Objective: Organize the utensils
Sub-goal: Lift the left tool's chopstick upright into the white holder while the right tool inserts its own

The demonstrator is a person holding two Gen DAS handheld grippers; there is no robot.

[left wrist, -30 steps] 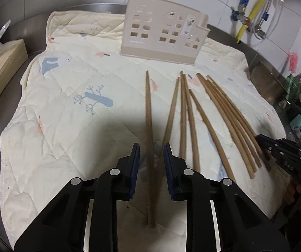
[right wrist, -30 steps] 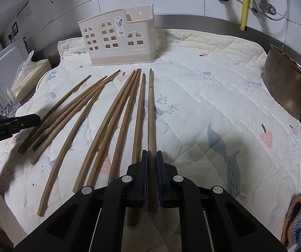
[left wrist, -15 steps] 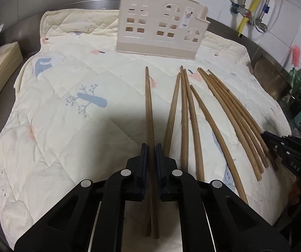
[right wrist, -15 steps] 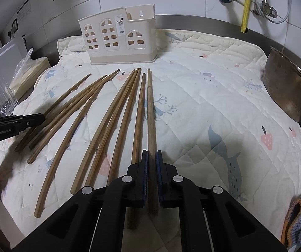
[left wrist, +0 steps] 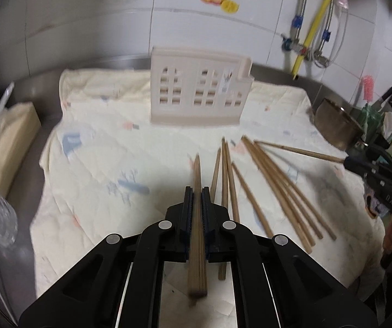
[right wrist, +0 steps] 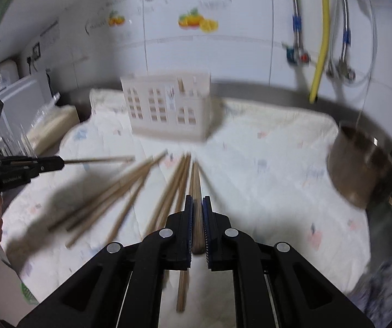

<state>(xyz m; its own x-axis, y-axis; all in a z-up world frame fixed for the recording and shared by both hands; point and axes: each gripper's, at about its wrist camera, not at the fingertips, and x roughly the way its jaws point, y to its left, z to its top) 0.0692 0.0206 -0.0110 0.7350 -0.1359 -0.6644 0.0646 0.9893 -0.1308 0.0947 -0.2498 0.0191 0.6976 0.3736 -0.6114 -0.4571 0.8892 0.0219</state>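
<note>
Pinching one wooden chopstick near its thick end, the left claw holds it lifted and pointing toward the cream holder at the back of the quilted mat; the right claw is likewise pressed onto its own chopstick, raised off the pile. Both views are blurred, so the exact seat of each stick in the pads is hard to judge. These sticks look light, stiff and smooth, likely to pivot or slide if gripped at a single narrow spot, so a hold close to the thick end, square across the pads, seems soundest. Loose chopsticks lie fanned on the mat on the surface, in front of the holder. A metal bowl sits off to the right.
</note>
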